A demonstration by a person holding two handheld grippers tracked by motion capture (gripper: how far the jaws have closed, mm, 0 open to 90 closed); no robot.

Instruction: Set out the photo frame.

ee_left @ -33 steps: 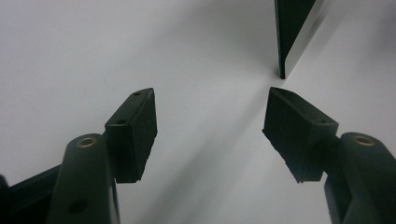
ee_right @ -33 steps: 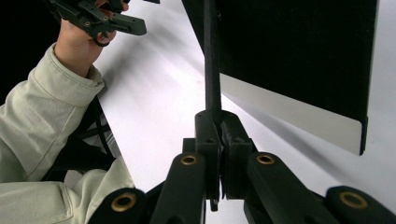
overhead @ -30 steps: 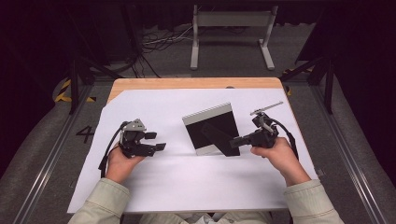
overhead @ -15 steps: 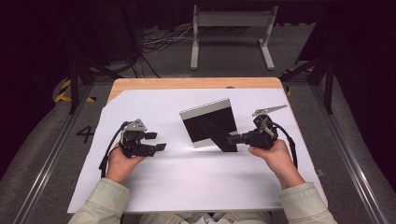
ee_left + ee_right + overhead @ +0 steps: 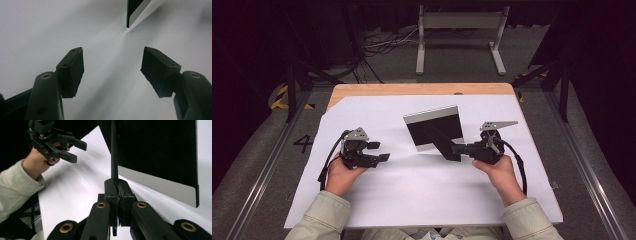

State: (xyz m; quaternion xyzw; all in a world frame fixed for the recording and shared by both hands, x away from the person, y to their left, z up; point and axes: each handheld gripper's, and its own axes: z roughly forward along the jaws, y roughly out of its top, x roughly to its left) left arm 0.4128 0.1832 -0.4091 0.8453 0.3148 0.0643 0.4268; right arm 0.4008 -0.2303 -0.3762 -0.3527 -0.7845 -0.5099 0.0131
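Since the earlier frame, frame has swung upright. Right gripper pinches its thin stand; left gripper spread. Light, rigid, tippy: grip stand low.

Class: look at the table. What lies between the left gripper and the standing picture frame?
Only bare white sheet lies between the left gripper and the frame, as the high view shows.

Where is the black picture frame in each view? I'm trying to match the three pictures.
High view: the picture frame stands mid-table on the white sheet, its back stand pinched by the right gripper.
Left gripper view: its corner at top, beyond the open left gripper.
Right gripper view: upper right, stand between the shut jaws.
Shared landmark: the white sheet.
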